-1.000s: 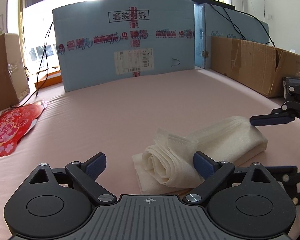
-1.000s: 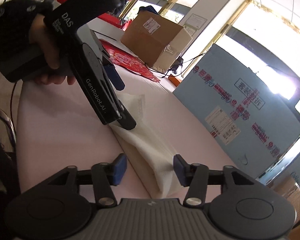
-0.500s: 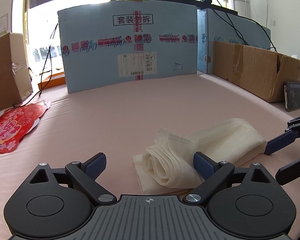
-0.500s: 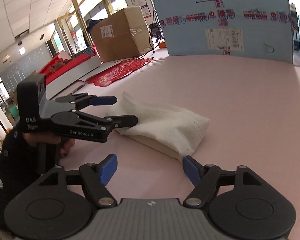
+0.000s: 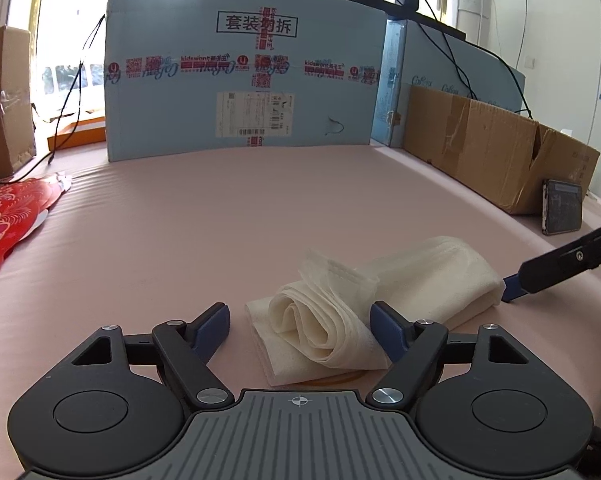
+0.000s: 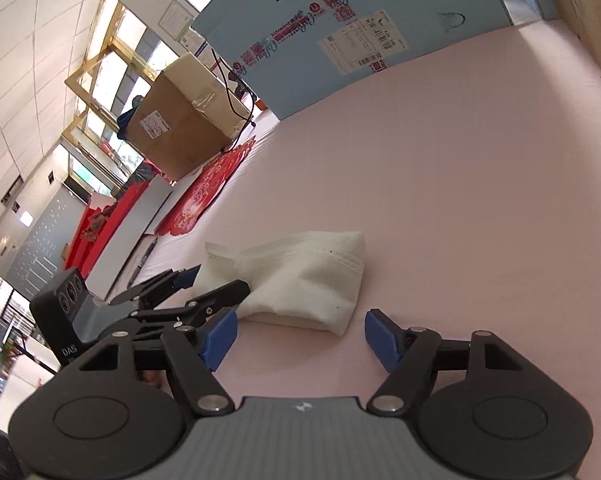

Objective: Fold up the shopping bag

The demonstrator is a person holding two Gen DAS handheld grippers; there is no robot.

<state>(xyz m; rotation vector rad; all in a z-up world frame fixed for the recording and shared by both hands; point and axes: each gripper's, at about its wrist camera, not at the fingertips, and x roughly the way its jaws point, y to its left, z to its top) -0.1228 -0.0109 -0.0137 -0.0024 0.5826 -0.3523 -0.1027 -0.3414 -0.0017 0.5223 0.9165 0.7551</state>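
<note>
Left wrist view. The left gripper (image 5: 300, 322) points down at a pink table surface (image 5: 228, 216). Its jaws stand fairly wide and are closing. The rolled near end of the white shopping bag (image 5: 328, 328) lies between the blue pads; the right-hand pad sits against the roll or just beside it, I cannot tell which, while the left-hand pad stands clear with bare table in the gap. Nothing is gripped. The rest of the folded bag runs ahead and to the right of the tool. At its far right end the right gripper's blue fingertip (image 5: 510, 288) sits just beside the bag's edge; contact cannot be confirmed. Further ahead stands a light blue carton (image 5: 240, 72). A brown cardboard box (image 5: 496, 152) is ahead to the right with a phone (image 5: 562, 206) leaning on it. A red paper decoration (image 5: 4, 216) lies to the left.

Right wrist view. The right gripper (image 6: 296, 338) has its jaws moderately wide and closing. One corner of the folded bag (image 6: 304, 280) lies just ahead of the gap between the pads; neither pad touches it. The left gripper (image 6: 204, 286) enters from the left, its fingers on either side of the bag's far end.
</note>
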